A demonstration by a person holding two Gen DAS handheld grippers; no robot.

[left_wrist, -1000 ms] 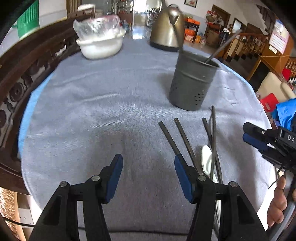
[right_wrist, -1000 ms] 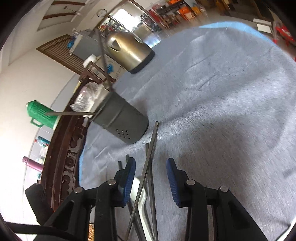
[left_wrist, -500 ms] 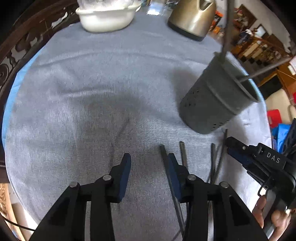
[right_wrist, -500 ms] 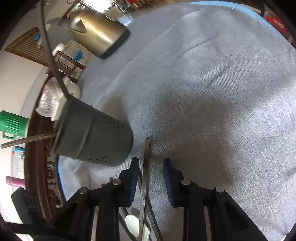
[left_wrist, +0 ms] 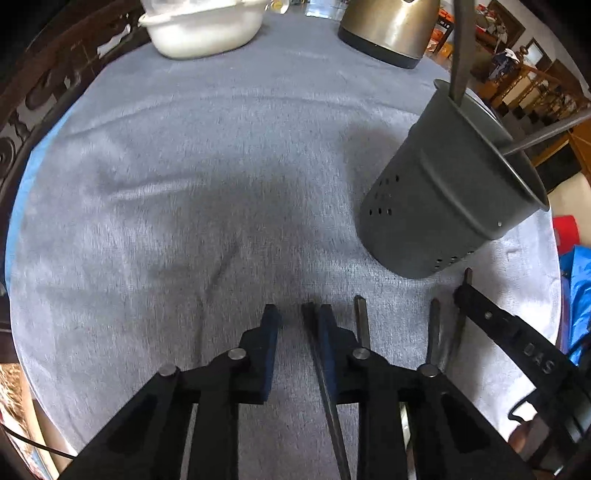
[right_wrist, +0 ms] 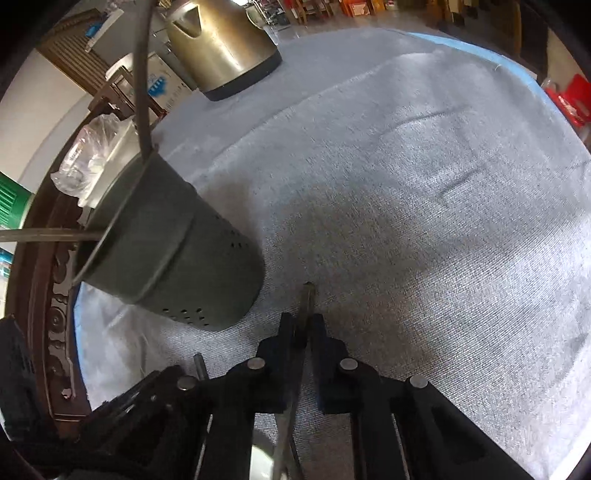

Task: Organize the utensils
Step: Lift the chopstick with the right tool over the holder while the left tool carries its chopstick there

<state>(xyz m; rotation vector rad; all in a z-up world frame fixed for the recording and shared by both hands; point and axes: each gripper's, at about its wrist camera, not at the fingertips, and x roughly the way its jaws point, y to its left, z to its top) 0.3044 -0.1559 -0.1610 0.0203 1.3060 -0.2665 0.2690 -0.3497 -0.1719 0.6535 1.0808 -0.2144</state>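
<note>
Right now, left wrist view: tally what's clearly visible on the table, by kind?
Dark sticks on cloth: 4
Handles standing in holder: 2
Gray holder: 1
Kettle: 1
White bowl: 1
Total: 9

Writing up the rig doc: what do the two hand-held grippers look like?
Both look alike: the left hand-held gripper and the right hand-held gripper have black angular linkage arms with silver pivot pins and blue finger pads. The right one's side bears white "DAS" lettering.

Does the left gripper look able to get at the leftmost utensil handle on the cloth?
Probably yes: the left gripper is closing with that utensil handle already between its fingers; nothing blocks it.
</note>
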